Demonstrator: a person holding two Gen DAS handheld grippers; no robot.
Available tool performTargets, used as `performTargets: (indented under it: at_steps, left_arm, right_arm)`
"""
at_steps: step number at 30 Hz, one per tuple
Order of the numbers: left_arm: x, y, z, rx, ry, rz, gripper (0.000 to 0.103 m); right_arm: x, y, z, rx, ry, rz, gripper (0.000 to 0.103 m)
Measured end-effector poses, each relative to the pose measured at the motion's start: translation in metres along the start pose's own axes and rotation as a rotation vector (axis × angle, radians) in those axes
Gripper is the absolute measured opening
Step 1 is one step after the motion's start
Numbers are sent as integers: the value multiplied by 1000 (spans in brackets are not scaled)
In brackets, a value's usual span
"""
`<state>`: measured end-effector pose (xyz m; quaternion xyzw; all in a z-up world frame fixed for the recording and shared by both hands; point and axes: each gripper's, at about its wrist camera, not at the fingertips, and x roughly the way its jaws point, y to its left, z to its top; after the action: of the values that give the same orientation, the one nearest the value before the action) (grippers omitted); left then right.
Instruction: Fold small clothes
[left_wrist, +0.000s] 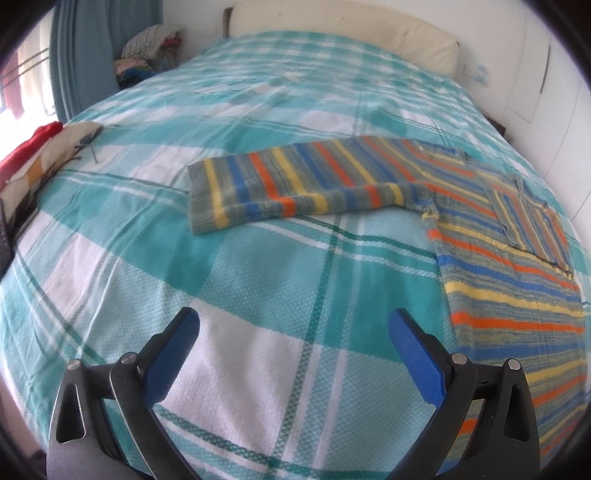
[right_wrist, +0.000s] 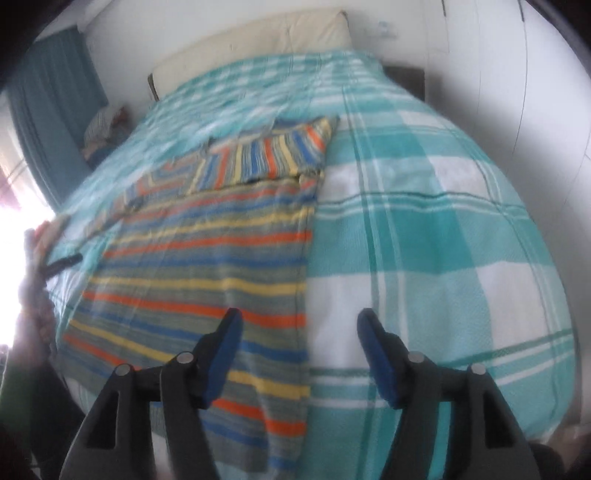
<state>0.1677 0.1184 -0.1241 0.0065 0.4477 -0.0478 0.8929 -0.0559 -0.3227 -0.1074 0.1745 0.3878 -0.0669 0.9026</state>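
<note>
Garment: a striped knit sweater, in bands of orange, blue, yellow and grey-green, lying flat on the bed with its checked teal-and-white cover.
Lay of the garment: in the left wrist view the body runs down the right side and one long sleeve stretches out flat to the left; the other sleeve appears already folded across the upper body, as the right wrist view shows.
Left gripper: blue-padded fingers spread wide, nothing between them, hovering over bare bed cover just beside the sweater's left edge.
Right gripper: fingers released and apart, empty; one finger is over the sweater's lower right part, the other over the bed cover, so the straight side edge runs between them.
Weight: judged light; one pinch should lift a sleeve or a hem.
Stiffness: soft and limp, a loose knit that will sag and stretch from any single held point.
Grip: the knit looks rough enough not to slip from the pads, though it may drag on the woven cover.
Fragility: not breakable; the risk is snagging a loop or pulling the shape askew.
Where to hold: likely the outstretched sleeve at its cuff end and near the shoulder, or the bottom hem at both corners.
Background: a pile of clothes beyond the bed's far corner.
</note>
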Motion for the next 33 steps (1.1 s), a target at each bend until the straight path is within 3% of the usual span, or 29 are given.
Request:
performTargets:
  at_steps: [3,6,9,12,15,18,19,20,21,22,24,26,29,33]
  left_arm:
    - [-11,31,26,-80,-23,-43,102]
    - [-13,79,63,-229,-43,-123,102]
    - [16,111,95,-316,46,-165,102]
    - [55,118,105,-333,127,-147,100]
    - [90,112,102,-311,206,-100,89]
    - [101,91,103,-212,192,-21,83]
    - [102,83,103,-170,182,-3,72]
    - [102,74,104,-129,178,18,41]
    - [103,65,105,-96,188,26,16]
    - [104,58,107,-77,210,19,4]
    - [94,41,117,-24,194,58,3]
    - [68,18,135,28,132,29,3]
    - [26,-32,168,108,46,-58,3]
    - [-12,-126,193,257,-13,-185,3]
  right_arm:
    - [6,7,-6,9,-73,30,67]
    - [11,9,-17,17,-81,65,67]
    - [15,15,-21,0,-66,95,67]
    - [15,21,-24,-38,-71,85,67]
    - [17,22,-25,-35,-68,86,67]
    - [20,21,-27,-35,-61,75,67]
    - [21,20,-28,-34,-56,73,67]
    - [23,19,-28,-31,-50,74,67]
    - [24,18,-28,-27,-45,76,67]
    - [25,18,-28,-22,-41,79,67]
    - [25,19,-28,-17,-41,90,67]
    - [21,21,-28,-27,-56,95,67]
    - [15,24,-28,-34,-76,109,67]
    - [13,23,-26,-19,-82,131,67]
